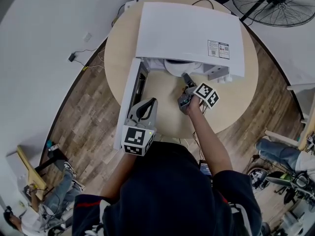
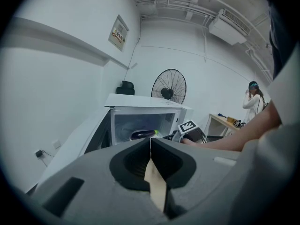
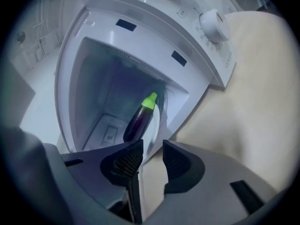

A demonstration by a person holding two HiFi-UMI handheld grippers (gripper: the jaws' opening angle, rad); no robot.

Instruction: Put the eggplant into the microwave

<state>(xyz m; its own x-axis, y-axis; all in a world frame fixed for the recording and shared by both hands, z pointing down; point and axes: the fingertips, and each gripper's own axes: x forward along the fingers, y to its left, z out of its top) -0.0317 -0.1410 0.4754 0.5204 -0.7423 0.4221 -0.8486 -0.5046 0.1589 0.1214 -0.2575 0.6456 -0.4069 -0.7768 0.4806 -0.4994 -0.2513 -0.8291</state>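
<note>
The white microwave (image 1: pixel 187 31) stands on the round wooden table (image 1: pixel 236 102) with its door (image 1: pixel 129 97) swung open to the left. Inside it lies the dark purple eggplant (image 3: pixel 139 118) with its green stem end pointing outward; the eggplant (image 2: pixel 143 134) also shows in the left gripper view. My right gripper (image 3: pixel 153 149) is just outside the cavity, open, with nothing between its fingers. In the head view the right gripper (image 1: pixel 185 76) points at the opening. My left gripper (image 1: pixel 153 101) hangs beside the door's inner face; the left gripper (image 2: pixel 150 142) is shut and empty.
A control knob (image 3: pixel 213 21) sits on the microwave's front panel to the right of the cavity. A standing fan (image 1: pixel 275 1) is behind the table. A seated person (image 1: pixel 54 191) is at lower left, another person (image 2: pixel 255 100) stands by a side table.
</note>
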